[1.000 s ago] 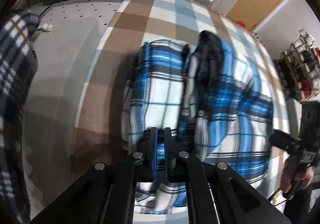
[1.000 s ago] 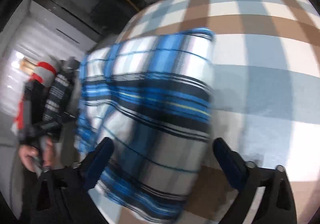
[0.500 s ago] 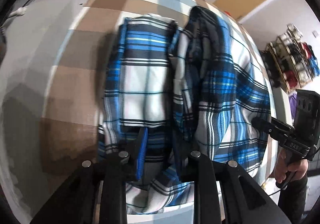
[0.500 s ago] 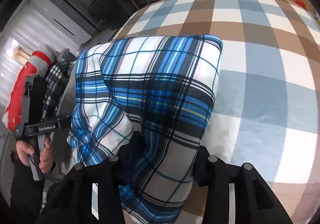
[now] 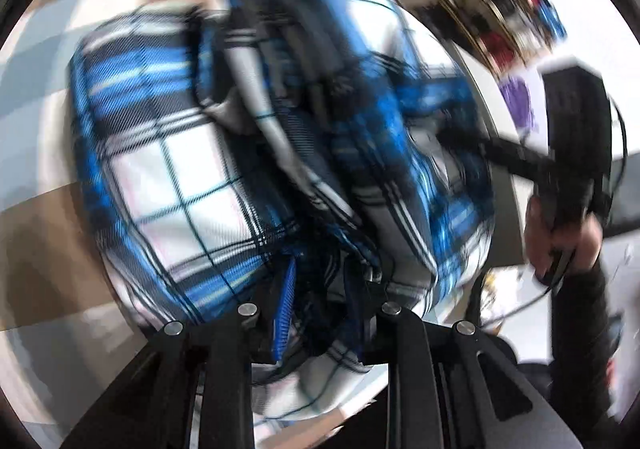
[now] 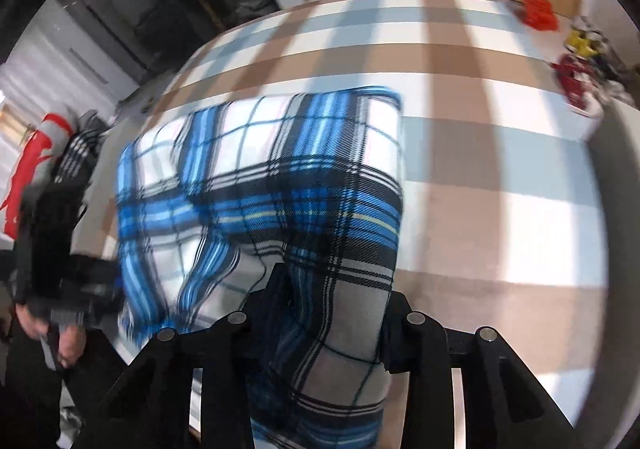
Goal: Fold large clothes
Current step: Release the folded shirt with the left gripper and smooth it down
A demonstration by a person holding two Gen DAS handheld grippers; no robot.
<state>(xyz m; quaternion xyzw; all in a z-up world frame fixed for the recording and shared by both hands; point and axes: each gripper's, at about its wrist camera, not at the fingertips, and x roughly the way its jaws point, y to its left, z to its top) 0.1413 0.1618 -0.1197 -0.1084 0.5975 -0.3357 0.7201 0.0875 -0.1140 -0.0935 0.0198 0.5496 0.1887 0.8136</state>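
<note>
left gripper (image 5: pixel 320 309) fingers pinch plaid garment (image 6: pixel 280 185) edge | right gripper (image 6: pixel 332 313) fingers clamp folded bundle | both holding near hem to lift over tabletop (image 6: pixel 520 169)

Soft woven plaid shirt (image 6: pixel 280 185), matt checked tablecloth (image 6: pixel 500 177)

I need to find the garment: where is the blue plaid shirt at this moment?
The blue plaid shirt lies folded on the checked tablecloth, at the table's near edge in both wrist views; the right gripper and left gripper each pinch its near edge.
</note>
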